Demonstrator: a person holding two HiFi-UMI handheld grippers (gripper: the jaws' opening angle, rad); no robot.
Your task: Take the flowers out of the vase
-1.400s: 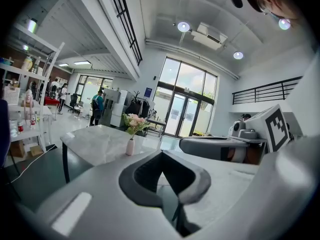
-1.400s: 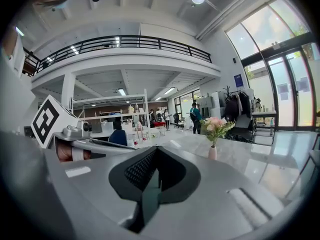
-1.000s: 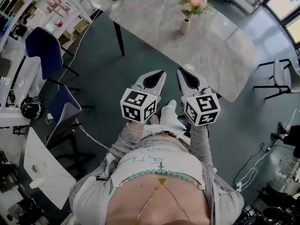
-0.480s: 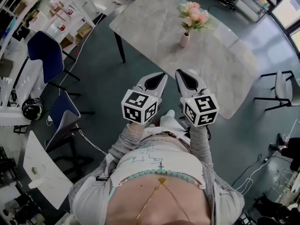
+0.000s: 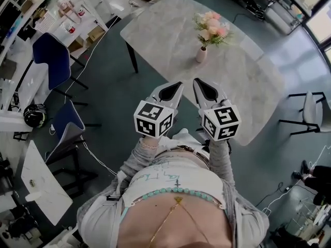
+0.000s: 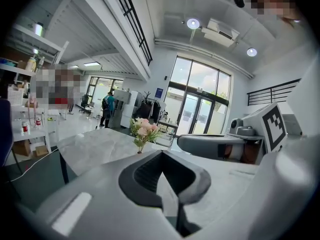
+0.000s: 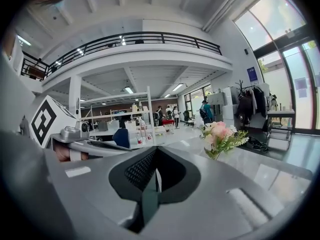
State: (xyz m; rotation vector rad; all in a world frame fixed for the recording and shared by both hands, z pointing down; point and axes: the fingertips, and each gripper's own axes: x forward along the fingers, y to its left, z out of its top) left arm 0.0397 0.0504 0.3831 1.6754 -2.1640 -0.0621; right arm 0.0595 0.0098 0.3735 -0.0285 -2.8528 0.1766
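Note:
Pink flowers (image 5: 211,27) with green leaves stand upright in a small pale vase (image 5: 201,55) on the marble table (image 5: 165,30). My left gripper (image 5: 175,86) and right gripper (image 5: 199,82) are held side by side in front of the person's body, short of the table's near edge. Both are shut and hold nothing. In the left gripper view the flowers (image 6: 144,131) show beyond the shut jaws, with the right gripper (image 6: 215,145) alongside. In the right gripper view the flowers (image 7: 220,134) stand ahead to the right, the vase hidden behind the jaws.
Two blue chairs (image 5: 49,56) (image 5: 67,120) stand on the left over dark floor with cables. A white chair (image 5: 310,105) is at the right. A small white table (image 5: 39,182) sits lower left, and shelves (image 5: 67,12) line the upper left.
The person has stepped toward the table, so the vase and table edge lie nearer to both grippers. The grippers stay shut and side by side.

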